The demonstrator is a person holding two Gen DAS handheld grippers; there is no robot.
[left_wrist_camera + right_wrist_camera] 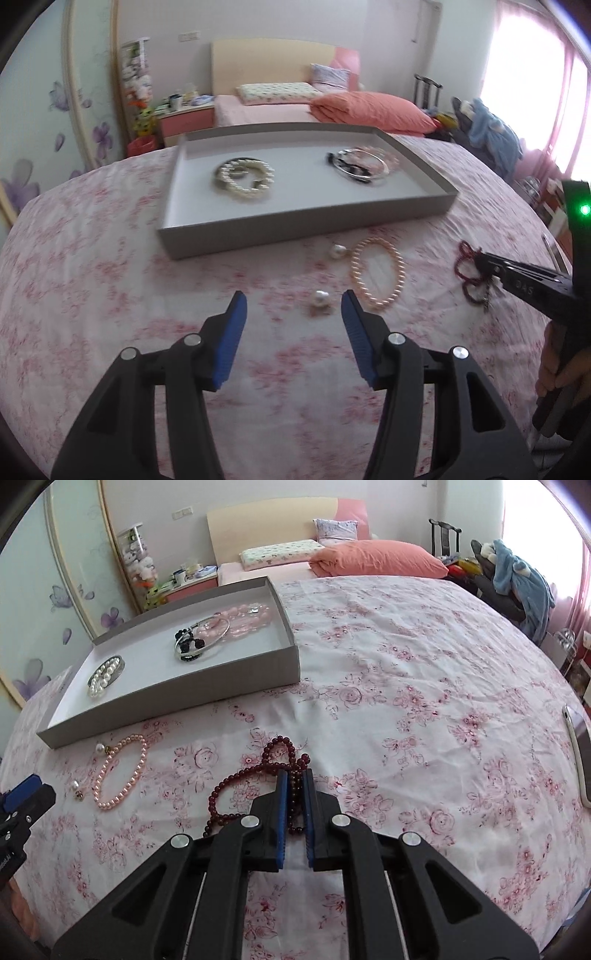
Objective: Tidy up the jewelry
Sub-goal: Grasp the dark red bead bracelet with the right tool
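Observation:
My right gripper [294, 775] is shut on a dark red bead string [236, 781], [471, 271] that trails over the flowered bedspread. My left gripper [293, 301] is open just above the cloth, with a pearl earring [320, 298] lying between and a little beyond its blue pads, untouched. A pink pearl bracelet [376, 273], [122, 771] lies to the right of that earring, and a second pearl earring [338, 252] rests near the tray. The grey tray [303, 225], [177, 694] holds a white pearl strand [243, 177], [105, 675] and a heap of bangles and black beads [360, 164], [201, 638].
A phone [580, 753] lies at the right edge of the bedspread. Beyond the tray are a bed with an orange quilt [369, 109], a bedside cabinet [186, 120] and a chair draped with clothes [517, 572]. A person's hand [557, 373] grips the right tool.

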